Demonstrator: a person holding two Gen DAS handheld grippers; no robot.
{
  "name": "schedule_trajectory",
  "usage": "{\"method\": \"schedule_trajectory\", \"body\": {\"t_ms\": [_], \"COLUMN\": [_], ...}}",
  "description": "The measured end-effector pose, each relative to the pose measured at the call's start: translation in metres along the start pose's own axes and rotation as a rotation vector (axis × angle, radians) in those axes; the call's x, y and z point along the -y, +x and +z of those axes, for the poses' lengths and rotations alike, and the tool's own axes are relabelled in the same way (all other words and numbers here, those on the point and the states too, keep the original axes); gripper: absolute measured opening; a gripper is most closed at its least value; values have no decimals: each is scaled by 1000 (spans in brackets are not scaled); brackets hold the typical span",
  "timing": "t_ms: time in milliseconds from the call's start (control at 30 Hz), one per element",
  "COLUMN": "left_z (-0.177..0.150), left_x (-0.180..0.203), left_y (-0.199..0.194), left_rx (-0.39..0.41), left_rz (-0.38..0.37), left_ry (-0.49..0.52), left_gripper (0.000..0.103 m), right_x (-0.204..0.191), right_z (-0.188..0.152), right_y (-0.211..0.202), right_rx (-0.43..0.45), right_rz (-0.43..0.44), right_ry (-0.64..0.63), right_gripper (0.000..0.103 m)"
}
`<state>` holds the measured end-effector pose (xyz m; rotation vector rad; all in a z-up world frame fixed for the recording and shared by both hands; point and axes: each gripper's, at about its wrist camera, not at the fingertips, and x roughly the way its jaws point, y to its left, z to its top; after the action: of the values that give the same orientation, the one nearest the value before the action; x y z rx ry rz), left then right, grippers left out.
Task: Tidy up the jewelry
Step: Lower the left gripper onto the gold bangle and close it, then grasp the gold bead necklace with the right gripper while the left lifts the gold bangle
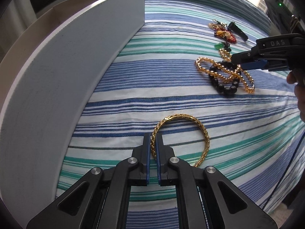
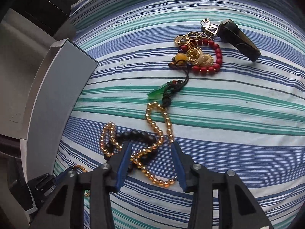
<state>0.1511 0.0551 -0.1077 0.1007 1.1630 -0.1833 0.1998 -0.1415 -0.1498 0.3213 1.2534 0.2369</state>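
While the left gripper (image 1: 153, 143) was pinched shut on the gold chain bracelet (image 1: 200, 131), the key relation was simple: the bracelet's loop fanned out from the fingertips toward 1 o'clock in the left wrist view, with its left edge caught between the blue pads (image 1: 148, 152). Rest of the loop lay flat on the striped bedsheet (image 1: 190, 103); could not tell if the gripped part was lifted off the cloth. Grey box (image 1: 57, 66) stood just beside, filling the 9 to 11 o'clock side of that view, wall curving up close to the tongs. Judged as the likely drop place, so the coming move would swing left toward 10 o'clock, over the rim.

Right gripper (image 2: 151, 147) was spread wide, gripping nothing, hovering low over the tangle of amber bead strand (image 2: 158, 131) and black bead bracelet (image 2: 139, 134). Both sat between the open fingers and ran on toward 12 o'clock. Amber strand's long axis ran roughly 6 to 12 o'clock in the right wrist view, looping twice; black beads crossed under it from 9 to 12. Right hand was clearly the nearer one for that pile.

Farther out at 1 o'clock from the right tongs: green pendant (image 2: 155, 91) on dark cord, then red bead bracelet (image 2: 209, 57) with gold rings, then a dark clip-like piece (image 2: 240, 40), well apart from both tongs.

Risk, as a judgement: closing on the tangle would drag both strands together.
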Motion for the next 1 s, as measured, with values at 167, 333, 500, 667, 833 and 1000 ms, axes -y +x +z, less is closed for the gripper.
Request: {"method": "schedule_trajectory", "body": {"t_ms": [167,333,500,667,833,1000], "left_z": [-2,-5,-4,-1,-2,-4], "left_x": [-1,-2,-4,-5,-10,-6], "left_y": [-1,-4,-3,-1,-7,-33], "left_rx": [9,9,5,-1,-7,38], "left_rz": [-5,0,-12,-19,-76,-94], "left_ry": [-1,0,-10,-10,-58,-65], "left_gripper": [4,4,4,4,3,3], "right_x": [-12,-62,-82,-73,-57,-37], "right_z": [5,-7,-9,-5,-11,-19], "right_y": [-4,-8,13,26,-2,-56], "right_rx": [3,-36,-79,-135,-71,14], "right_rz": [-47,-15,-117,-77,-47,38], "right_ry": [-11,-309,-475,-493,-447,-377], "right_gripper": [32,33,33,18,8,8]}}
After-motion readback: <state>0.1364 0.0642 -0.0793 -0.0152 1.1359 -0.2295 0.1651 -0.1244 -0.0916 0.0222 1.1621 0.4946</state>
